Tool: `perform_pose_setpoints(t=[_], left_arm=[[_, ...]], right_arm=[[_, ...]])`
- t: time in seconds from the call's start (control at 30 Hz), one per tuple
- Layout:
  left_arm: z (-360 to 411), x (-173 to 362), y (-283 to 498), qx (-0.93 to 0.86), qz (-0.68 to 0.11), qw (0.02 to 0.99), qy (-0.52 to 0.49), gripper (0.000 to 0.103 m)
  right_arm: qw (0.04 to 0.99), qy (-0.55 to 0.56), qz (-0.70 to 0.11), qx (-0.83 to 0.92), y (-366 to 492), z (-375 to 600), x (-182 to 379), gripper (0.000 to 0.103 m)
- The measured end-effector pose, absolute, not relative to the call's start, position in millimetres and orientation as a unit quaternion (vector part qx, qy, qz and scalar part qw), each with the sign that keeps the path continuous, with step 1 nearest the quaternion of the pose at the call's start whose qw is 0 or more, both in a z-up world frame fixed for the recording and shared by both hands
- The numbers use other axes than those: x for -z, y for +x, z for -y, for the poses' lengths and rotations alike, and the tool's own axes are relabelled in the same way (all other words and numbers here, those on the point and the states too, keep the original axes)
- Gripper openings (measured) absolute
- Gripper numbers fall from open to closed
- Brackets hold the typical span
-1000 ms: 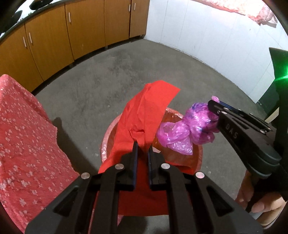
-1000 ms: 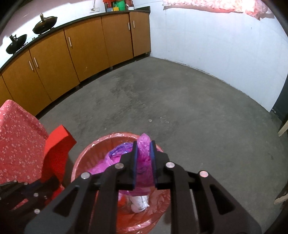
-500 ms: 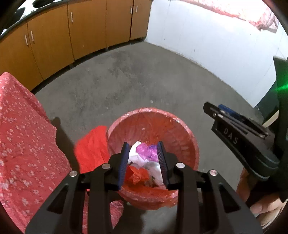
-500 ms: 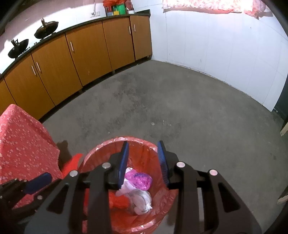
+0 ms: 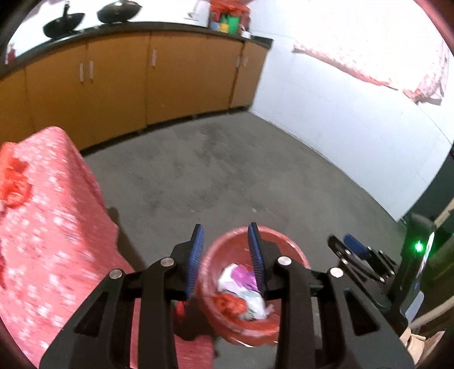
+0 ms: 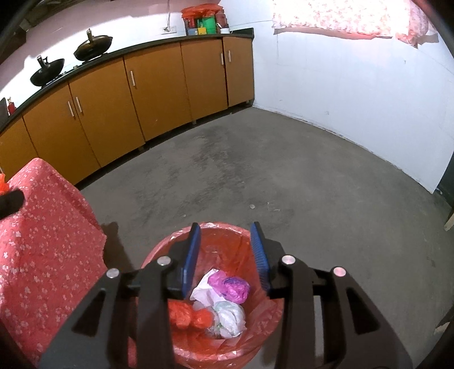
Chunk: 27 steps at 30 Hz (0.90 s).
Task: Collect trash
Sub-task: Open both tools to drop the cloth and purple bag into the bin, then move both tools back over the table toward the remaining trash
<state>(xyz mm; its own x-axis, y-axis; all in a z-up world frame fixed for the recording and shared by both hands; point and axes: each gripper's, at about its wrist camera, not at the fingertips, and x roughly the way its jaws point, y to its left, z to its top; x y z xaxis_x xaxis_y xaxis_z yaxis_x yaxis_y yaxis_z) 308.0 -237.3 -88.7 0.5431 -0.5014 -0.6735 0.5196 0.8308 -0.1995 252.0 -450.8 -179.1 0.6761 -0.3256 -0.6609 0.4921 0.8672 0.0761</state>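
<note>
We can read no writing or brand anywhere in the present views; the lettering that showed on the side of the right gripper a second ago is now blurred past reading in the left view.

Our left gripper (image 5: 225, 249) hangs with its blue-padded fingers (image 5: 198, 249) spread wide and nothing between them, above the near left rim of the red bin (image 5: 286, 241). Our right gripper (image 6: 225, 249) is likewise spread and empty, straight over the bin (image 6: 227, 235), which stands on the grey floor (image 6: 283, 176) just beside the table with the red flowered cloth (image 6: 42, 232).

The trash lies inside the bin: a purple bag (image 6: 234, 286), a crumpled white bag (image 6: 229, 315) and a red bag (image 6: 181, 312), touching one another at the bottom of the red liner.

A second ago the left fingers were clamped on a sheet of red paper and the right ones on the purple bag, held over the bin. Half a second ago both had let go, with the red sheet seemingly fallen beside the bin. Now both grippers sit higher, and the cupboards (image 6: 159, 85), the two woks (image 6: 93, 46) and the hanging flowered cloth (image 6: 340, 17) have come into fuller view. A red scrap (image 5: 12, 184) shows on the table in the left view.
</note>
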Motion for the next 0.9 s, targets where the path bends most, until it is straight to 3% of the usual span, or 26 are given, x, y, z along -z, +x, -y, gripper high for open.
perform_pose_setpoints(t=[0.57, 0.87, 0.9], left_arm=[[202.2, 93.6, 309.3, 0.259, -0.383, 0.887, 0.010, 0.033], [101.6, 77.2, 288.9, 0.181, -0.364, 0.913, 0.008, 0.035], [84.5, 75.6, 286.3, 0.164, -0.364, 0.917, 0.006, 0.036]], right_arm=[[0.924, 0.088, -0.324, 0.183, 259.9, 418.5, 161.0, 0.037], [0.956, 0.073, -0.282, 0.046, 282.7, 327.7, 98.2, 0.037], [0.957, 0.071, -0.279, 0.028, 286.1, 315.0, 92.2, 0.041]])
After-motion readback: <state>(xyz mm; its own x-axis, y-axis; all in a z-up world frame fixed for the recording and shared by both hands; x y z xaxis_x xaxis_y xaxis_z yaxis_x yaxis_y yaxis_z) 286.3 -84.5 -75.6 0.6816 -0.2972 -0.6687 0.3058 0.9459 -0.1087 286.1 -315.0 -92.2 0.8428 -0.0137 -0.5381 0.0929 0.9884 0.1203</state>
